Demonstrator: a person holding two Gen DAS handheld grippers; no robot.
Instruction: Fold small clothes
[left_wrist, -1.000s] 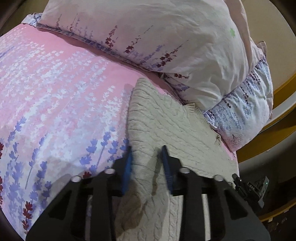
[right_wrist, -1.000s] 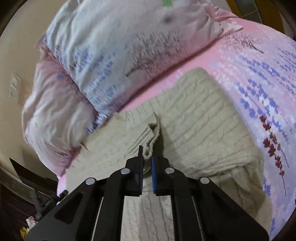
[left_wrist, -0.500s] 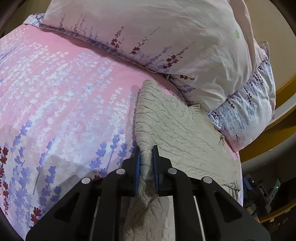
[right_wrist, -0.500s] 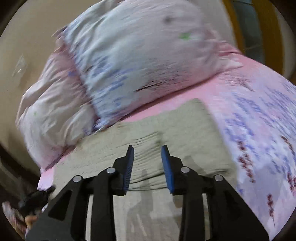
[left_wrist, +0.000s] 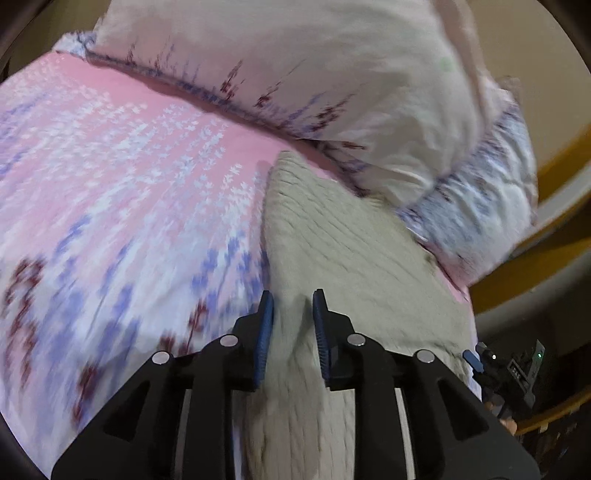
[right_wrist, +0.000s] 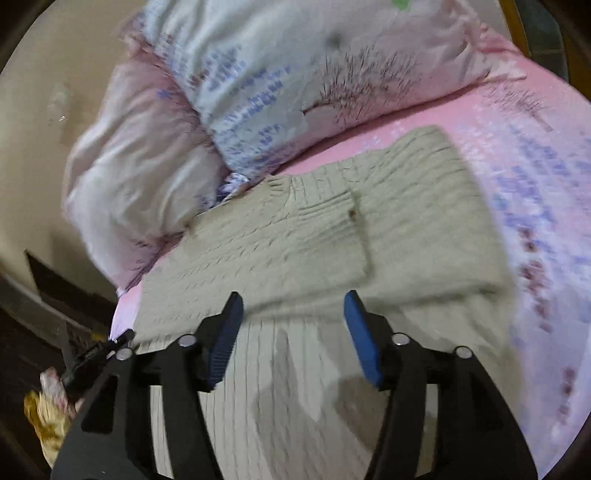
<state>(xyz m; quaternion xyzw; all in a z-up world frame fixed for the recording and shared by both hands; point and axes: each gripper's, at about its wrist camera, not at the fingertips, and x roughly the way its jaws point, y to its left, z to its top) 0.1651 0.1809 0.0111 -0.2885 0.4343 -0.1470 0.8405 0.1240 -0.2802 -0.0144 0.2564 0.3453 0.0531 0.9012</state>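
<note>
The cream knitted sweater (right_wrist: 332, 236) lies flat on the bed (left_wrist: 110, 177) just ahead of both sets of jaws, one sleeve already laid across its body, the pillows (right_wrist: 295, 74) beyond its collar. The right gripper (right_wrist: 293, 306) has just been opening and hangs released above the knit, nothing between its jaws. The left gripper (left_wrist: 291, 299) has also been opening; the sweater's side edge sits between its jaws, apparently no longer pinched. The sleeve fold looks finished, so the next move probably calls for regrasping an edge or hem for the following fold.
</note>
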